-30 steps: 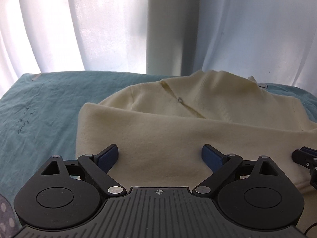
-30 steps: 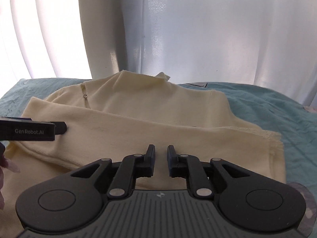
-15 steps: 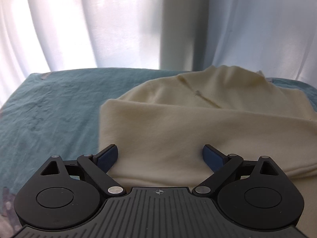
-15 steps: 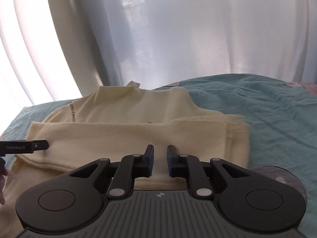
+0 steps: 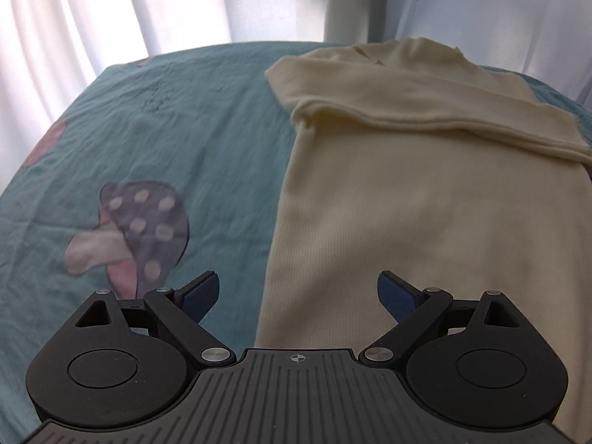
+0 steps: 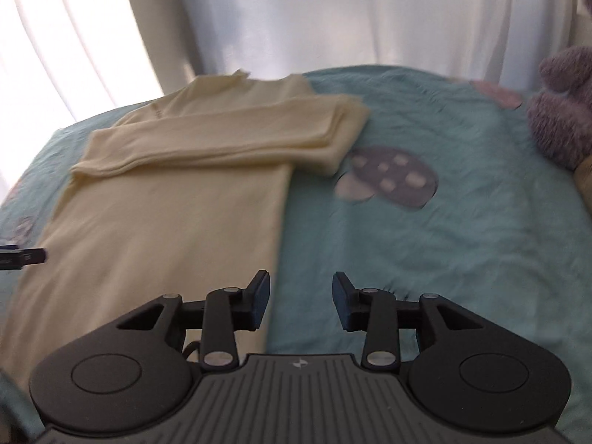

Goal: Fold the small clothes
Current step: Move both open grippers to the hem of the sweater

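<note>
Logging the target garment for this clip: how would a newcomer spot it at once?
Find the teal bedsheet before the white curtains. On its left part lies the cream sweater, flat, sleeves folded across its chest. It is the only plain pale item among mushroom prints and a purple plush toy.

A: What forms the backdrop?
B: White curtains (image 6: pixel 333 18) hang in long vertical folds across the far side; daylight glows through them, brightest at the left.

A: And the surface below?
B: A teal bedsheet (image 5: pixel 185 129), lightly creased, printed with spotted mushroom motifs (image 5: pixel 144 229) in dull purple and pink; a similar mushroom print (image 6: pixel 392 175) shows in the right view.

A: Anything at the edge?
B: A fuzzy grey-purple plush toy (image 6: pixel 562 107) sits at the right margin.
</note>
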